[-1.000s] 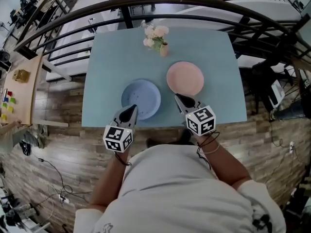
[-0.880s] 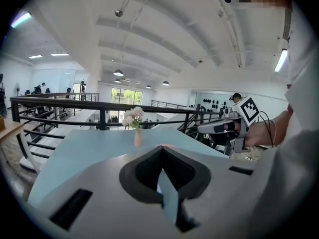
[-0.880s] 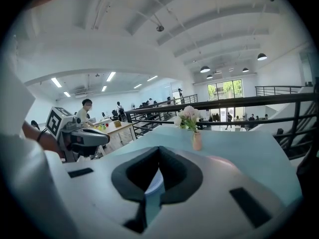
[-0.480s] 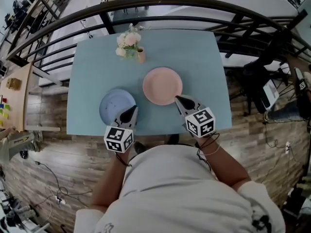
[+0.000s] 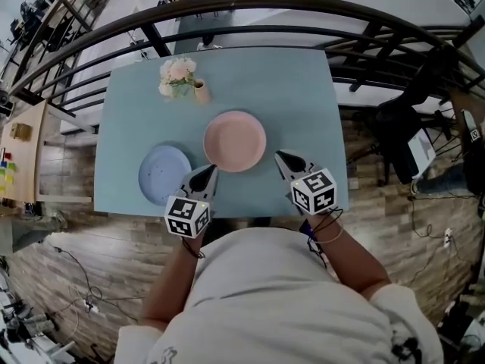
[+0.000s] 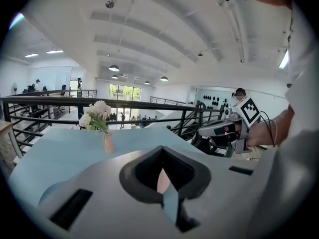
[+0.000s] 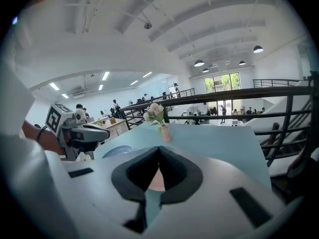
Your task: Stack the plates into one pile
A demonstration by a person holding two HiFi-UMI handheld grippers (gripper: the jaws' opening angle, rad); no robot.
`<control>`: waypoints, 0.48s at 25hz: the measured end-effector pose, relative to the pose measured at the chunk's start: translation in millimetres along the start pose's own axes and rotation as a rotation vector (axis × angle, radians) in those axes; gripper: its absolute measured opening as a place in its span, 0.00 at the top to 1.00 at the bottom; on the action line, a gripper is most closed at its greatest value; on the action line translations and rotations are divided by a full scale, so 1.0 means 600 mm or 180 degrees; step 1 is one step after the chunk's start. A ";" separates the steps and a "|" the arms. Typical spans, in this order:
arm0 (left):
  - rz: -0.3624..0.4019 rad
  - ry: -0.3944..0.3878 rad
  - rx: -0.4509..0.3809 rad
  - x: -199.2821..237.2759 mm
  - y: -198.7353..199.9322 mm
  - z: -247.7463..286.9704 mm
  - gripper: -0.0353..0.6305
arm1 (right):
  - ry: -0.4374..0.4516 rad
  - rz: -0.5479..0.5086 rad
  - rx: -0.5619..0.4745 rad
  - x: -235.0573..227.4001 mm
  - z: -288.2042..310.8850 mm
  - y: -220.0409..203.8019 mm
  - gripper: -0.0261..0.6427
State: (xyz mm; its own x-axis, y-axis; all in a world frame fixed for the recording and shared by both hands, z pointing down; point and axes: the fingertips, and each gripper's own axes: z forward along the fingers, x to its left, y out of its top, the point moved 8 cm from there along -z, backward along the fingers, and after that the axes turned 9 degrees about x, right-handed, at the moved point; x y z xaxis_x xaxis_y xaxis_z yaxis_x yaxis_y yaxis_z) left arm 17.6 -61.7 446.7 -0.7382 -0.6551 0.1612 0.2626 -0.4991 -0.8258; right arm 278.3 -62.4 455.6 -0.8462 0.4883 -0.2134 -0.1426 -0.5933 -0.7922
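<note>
A pink plate (image 5: pixel 235 141) lies near the middle of the light blue table (image 5: pixel 303 97). A blue plate (image 5: pixel 165 174) lies apart from it at the front left. My left gripper (image 5: pixel 207 172) hovers over the table's front edge, between the two plates, with its jaws together and nothing in them. My right gripper (image 5: pixel 281 157) is shut and empty just right of the pink plate. In the left gripper view the left gripper (image 6: pixel 162 148) points at the pink plate (image 6: pixel 160 180). The right gripper view shows the right gripper (image 7: pixel 159 148), the pink plate (image 7: pixel 157 180) and the blue plate (image 7: pixel 117 151).
A small vase of flowers (image 5: pixel 182 78) stands at the table's back left. A dark metal railing (image 5: pixel 250 10) runs behind the table. Wooden floor lies around it, with cables at the left and right. The other gripper shows at the side of each gripper view.
In the head view the table and both plates have slid left and nearer. Both grippers have moved right along the front edge, from in front of the blue plate to flank the pink plate.
</note>
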 end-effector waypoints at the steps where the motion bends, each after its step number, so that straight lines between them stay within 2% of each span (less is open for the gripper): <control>1: 0.0001 0.0009 0.0011 -0.001 0.001 0.003 0.94 | 0.0009 0.0012 0.0004 -0.005 0.002 -0.001 0.95; 6: -0.0031 0.0021 0.0081 0.007 -0.001 0.018 0.94 | 0.0044 0.0047 0.0066 -0.018 0.021 -0.003 0.95; 12: -0.0062 -0.0058 0.0116 0.041 0.000 0.047 0.94 | 0.0022 0.0087 0.0299 -0.026 0.061 -0.004 0.91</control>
State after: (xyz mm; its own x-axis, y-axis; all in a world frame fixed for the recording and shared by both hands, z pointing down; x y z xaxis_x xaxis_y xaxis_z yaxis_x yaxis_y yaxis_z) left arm 16.7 -93.9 465.9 -0.7320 -0.6551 0.1873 0.2708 -0.5320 -0.8023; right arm 273.2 -92.1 481.7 -0.8469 0.4754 -0.2384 -0.1674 -0.6638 -0.7289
